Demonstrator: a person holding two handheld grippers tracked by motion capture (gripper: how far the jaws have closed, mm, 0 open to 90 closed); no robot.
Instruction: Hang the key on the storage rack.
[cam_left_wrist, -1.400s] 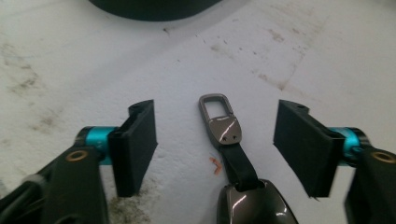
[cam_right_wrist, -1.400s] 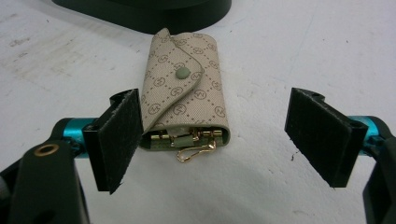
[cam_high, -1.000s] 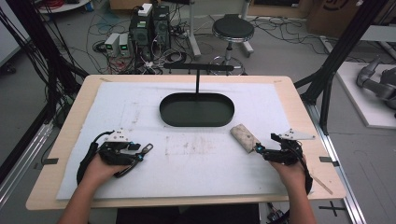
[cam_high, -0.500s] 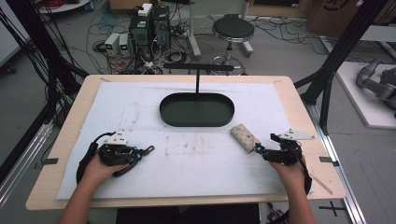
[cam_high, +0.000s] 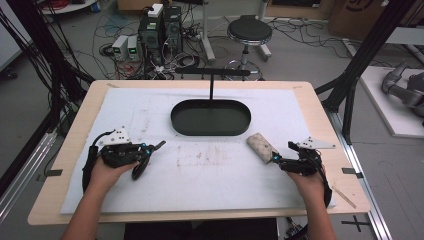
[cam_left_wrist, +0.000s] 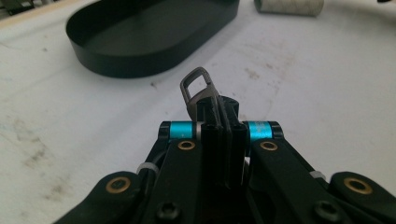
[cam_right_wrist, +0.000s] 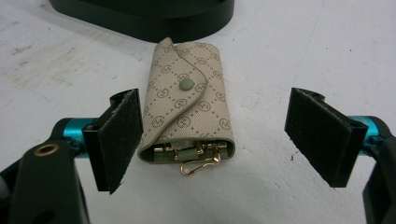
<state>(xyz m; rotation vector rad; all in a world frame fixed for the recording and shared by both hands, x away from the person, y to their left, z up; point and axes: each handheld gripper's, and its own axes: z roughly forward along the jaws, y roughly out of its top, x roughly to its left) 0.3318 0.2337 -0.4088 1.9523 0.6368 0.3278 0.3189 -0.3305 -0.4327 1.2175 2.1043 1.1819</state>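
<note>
Your left gripper (cam_left_wrist: 219, 116) has just closed its jaws on a small grey metal key with a squared loop at its top (cam_left_wrist: 198, 88); the loop sticks up past the pinched pads. From the high view you hold that gripper (cam_high: 156, 148) low over the left part of the white mat (cam_high: 210, 185).

Your right gripper (cam_right_wrist: 212, 135) stands wide open, one pad on each side of the beige patterned key pouch (cam_right_wrist: 189, 102) without touching it. The pouch lies flat on the mat, its flap snapped down with a green button, and its open end faces you: inside are gold-coloured hooks, one clasp hanging out onto the mat. In the high view, the pouch (cam_high: 260, 146) lies just ahead of the right gripper's tips (cam_high: 278, 159).

Farther off, past both grippers, sits the black oval tray (cam_high: 210, 126) in the middle of the mat; nothing shows on its floor. Behind the tray, a black T-shaped stand (cam_high: 212, 75) rises.
</note>
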